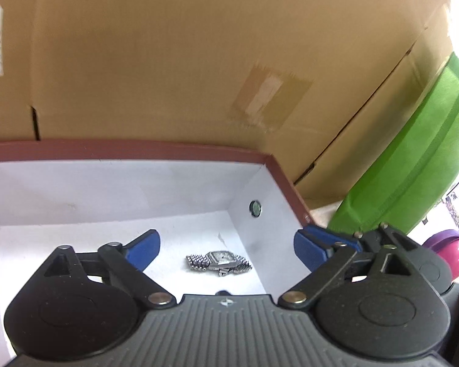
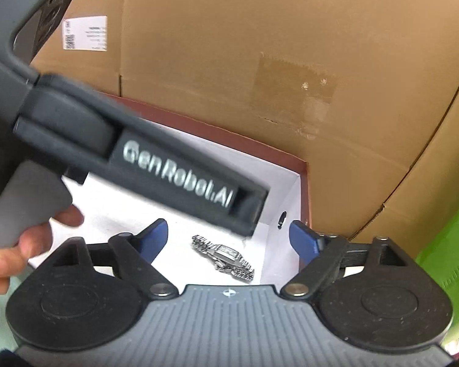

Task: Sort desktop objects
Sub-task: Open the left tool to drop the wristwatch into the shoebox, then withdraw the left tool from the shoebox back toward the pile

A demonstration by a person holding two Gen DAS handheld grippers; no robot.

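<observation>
A silver metal-band wristwatch (image 1: 218,263) lies on the white floor of an open box with a red-brown rim (image 1: 128,151). My left gripper (image 1: 226,249) is open and empty, its blue fingers spread on either side of the watch, above it. In the right wrist view the same watch (image 2: 225,258) lies in the box's corner (image 2: 304,189). My right gripper (image 2: 229,240) is open and empty, hovering over the watch. The left tool's body (image 2: 156,165), marked GenRobot.AI, crosses the view just above the box.
A large cardboard carton (image 1: 183,46) stands right behind the box. A green fabric bin (image 1: 413,168) is at the right, with a purple-pink object (image 1: 453,250) beside it. A small round hole (image 1: 255,208) is in the box's right wall.
</observation>
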